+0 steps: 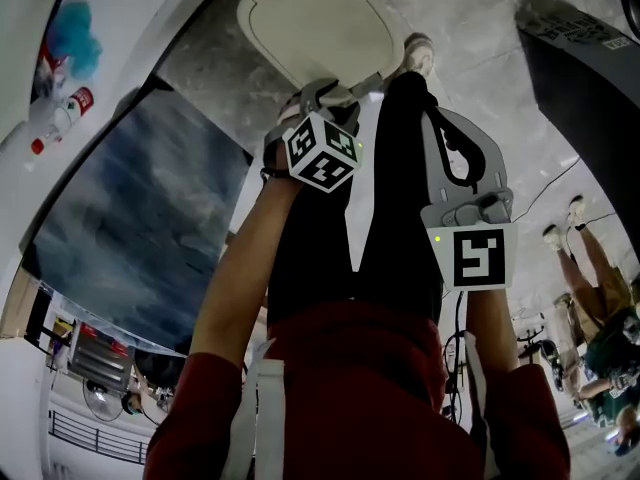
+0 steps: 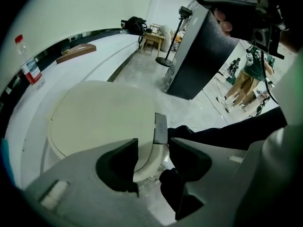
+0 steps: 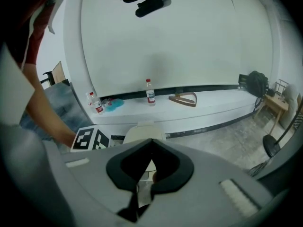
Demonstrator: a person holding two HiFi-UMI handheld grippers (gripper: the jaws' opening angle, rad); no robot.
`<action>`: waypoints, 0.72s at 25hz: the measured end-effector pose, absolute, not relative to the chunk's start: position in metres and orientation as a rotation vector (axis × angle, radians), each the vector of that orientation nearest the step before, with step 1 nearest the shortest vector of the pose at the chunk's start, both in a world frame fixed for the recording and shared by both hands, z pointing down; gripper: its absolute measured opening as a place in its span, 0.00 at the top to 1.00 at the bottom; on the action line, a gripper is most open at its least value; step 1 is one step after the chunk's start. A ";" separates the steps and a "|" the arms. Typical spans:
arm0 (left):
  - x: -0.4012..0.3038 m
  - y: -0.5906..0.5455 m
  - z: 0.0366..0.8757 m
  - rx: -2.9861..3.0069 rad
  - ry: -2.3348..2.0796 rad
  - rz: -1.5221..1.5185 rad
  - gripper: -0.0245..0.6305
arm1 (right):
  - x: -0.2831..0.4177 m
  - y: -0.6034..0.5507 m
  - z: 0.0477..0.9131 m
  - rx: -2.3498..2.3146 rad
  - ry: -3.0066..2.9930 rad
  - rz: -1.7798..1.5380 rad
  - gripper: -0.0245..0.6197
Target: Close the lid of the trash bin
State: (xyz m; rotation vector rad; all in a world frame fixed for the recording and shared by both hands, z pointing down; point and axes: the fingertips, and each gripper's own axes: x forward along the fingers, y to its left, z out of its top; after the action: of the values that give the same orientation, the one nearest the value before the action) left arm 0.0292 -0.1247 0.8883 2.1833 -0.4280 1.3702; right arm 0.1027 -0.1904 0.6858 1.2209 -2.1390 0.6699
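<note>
The trash bin's cream lid [image 1: 320,18] lies flat over the bin at the top of the head view. It fills the left gripper view, where the lid [image 2: 99,117] has a grey tab [image 2: 160,128] at its near edge. My left gripper [image 2: 152,162] is open, with the lid's near rim in the gap between its jaws. In the head view the left gripper [image 1: 325,96] sits right at the lid's edge. My right gripper [image 1: 445,133] hangs to the right of my black trouser leg, away from the bin. In its own view the right gripper [image 3: 150,143] is shut on nothing, with the lid [image 3: 142,134] beyond it.
A white ledge [image 3: 213,103] along the wall carries water bottles [image 3: 150,92] and a wooden piece [image 3: 183,99]. A dark upright panel [image 2: 194,56] stands right of the bin. A blue-grey mat [image 1: 140,218] lies to the left. People [image 1: 590,298] stand at the right.
</note>
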 end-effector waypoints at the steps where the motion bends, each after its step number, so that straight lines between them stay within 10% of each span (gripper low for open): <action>1: 0.029 -0.124 0.890 2.184 -0.426 1.375 0.65 | 0.102 -0.190 0.687 1.217 -2.140 0.673 0.96; 18: 0.027 -0.124 0.882 2.140 -0.452 1.295 0.64 | 0.096 -0.199 0.674 1.206 -2.168 0.584 0.96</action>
State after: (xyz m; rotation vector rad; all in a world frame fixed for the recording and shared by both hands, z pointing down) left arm 0.0270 -0.1244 0.8821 2.1397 -0.4520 1.2952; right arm 0.0962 -0.1989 0.6740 1.2059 -2.1680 0.5840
